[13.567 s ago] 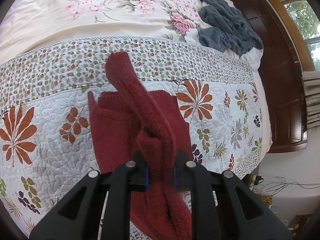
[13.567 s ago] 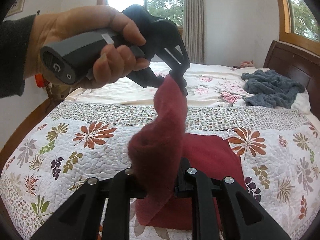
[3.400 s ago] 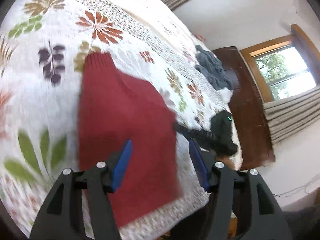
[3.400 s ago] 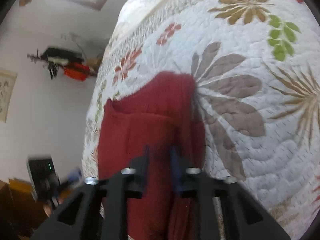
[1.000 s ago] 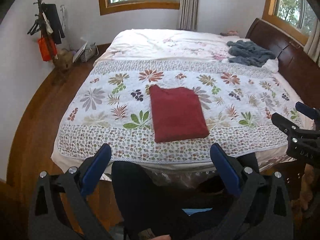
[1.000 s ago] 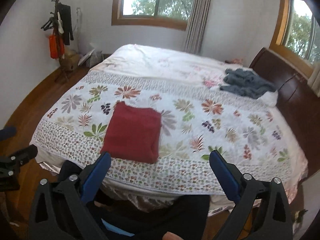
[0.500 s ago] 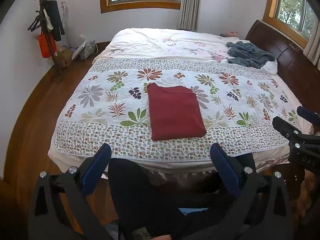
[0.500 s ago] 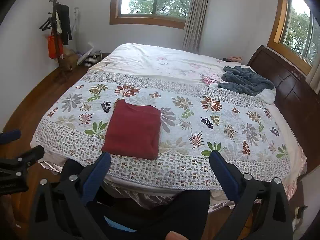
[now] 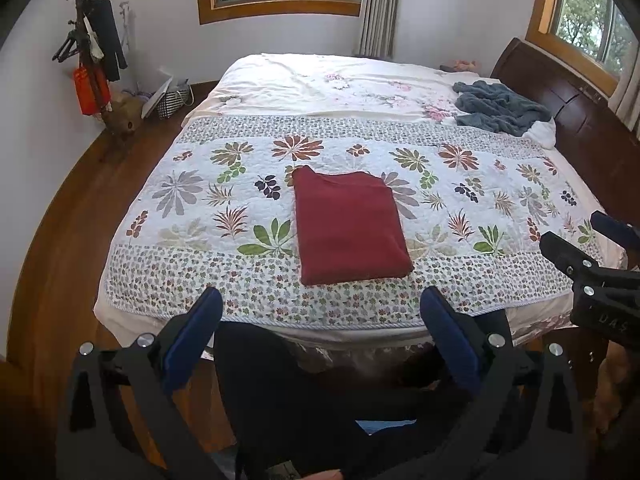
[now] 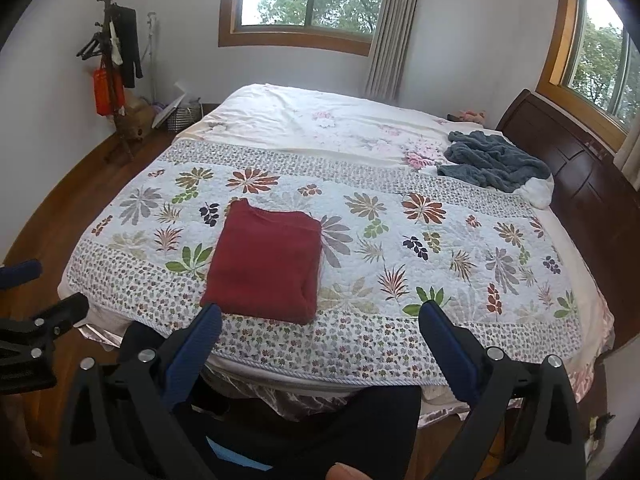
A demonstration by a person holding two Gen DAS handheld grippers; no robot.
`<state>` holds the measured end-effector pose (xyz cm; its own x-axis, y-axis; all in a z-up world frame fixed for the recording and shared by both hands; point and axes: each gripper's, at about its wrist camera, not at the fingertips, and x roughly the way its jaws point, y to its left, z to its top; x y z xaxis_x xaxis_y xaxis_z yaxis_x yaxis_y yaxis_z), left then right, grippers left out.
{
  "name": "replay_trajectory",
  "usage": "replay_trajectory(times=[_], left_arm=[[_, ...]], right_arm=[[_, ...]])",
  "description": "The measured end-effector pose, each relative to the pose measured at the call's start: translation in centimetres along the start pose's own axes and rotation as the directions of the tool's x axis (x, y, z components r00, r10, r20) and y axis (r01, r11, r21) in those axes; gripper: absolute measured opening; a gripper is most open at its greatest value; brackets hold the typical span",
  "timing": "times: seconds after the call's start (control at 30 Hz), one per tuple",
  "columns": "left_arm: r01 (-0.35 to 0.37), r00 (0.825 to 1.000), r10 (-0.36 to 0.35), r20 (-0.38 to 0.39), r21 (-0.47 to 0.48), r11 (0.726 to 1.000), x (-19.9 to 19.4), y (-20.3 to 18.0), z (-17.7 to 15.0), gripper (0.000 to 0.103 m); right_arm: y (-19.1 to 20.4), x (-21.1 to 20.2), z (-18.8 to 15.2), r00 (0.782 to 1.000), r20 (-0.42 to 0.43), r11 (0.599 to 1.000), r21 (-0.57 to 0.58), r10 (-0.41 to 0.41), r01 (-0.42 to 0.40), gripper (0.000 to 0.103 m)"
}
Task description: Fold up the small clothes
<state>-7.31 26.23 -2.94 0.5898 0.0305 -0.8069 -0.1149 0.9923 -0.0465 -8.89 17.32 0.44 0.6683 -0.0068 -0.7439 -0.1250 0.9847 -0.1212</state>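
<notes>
A dark red knitted garment (image 9: 348, 224) (image 10: 266, 266) lies folded into a flat rectangle on the leaf-patterned quilt (image 9: 460, 184) (image 10: 420, 248), near the bed's front edge. My left gripper (image 9: 320, 312) is open, held back from the bed with nothing between its blue pads. My right gripper (image 10: 320, 320) is open too, empty, and also off the bed. In the left wrist view the right gripper (image 9: 600, 256) shows at the right edge; the left gripper (image 10: 28, 316) shows at the left edge of the right wrist view.
A crumpled grey-blue blanket (image 9: 500, 108) (image 10: 492, 160) lies at the far right by the dark wooden headboard (image 9: 576, 120). A coat stand (image 9: 92, 64) and a basket (image 9: 172, 100) stand at the left wall. The person's dark-clothed legs (image 9: 320, 392) are below, against the bed's front.
Both grippers have drawn slightly closer to the bed over the last second and stay open. Earlier they held the red garment up and folded it; it now lies released and flat.
</notes>
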Motion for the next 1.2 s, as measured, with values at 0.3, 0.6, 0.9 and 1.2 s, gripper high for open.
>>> replay_trajectory(times=[0.3, 0.6, 0.9, 1.2], left_arm=[[0.003, 1.0, -0.003, 0.001, 0.006, 1.0, 0.21, -0.17, 0.1, 0.098], [0.003, 1.0, -0.004, 0.004, 0.011, 1.0, 0.45, -0.34, 0.1, 0.098], [0.005, 1.0, -0.005, 0.004, 0.009, 1.0, 0.52, -0.35, 0.17, 0.098], [0.006, 1.0, -0.006, -0.002, 0.009, 1.0, 0.71, -0.33, 0.15, 0.098]], right_arm=[[0.11, 0.35, 0.13, 1.0, 0.007, 1.0, -0.008, -0.012, 0.012, 0.099], [-0.2, 0.22, 0.12, 1.0, 0.02, 1.0, 0.013, 0.018, -0.019, 0.099], [-0.12, 0.62, 0.07, 1.0, 0.018, 1.0, 0.019, 0.022, -0.022, 0.099], [0.01, 1.04, -0.03, 1.0, 0.014, 1.0, 0.016, 0.008, -0.008, 0.099]])
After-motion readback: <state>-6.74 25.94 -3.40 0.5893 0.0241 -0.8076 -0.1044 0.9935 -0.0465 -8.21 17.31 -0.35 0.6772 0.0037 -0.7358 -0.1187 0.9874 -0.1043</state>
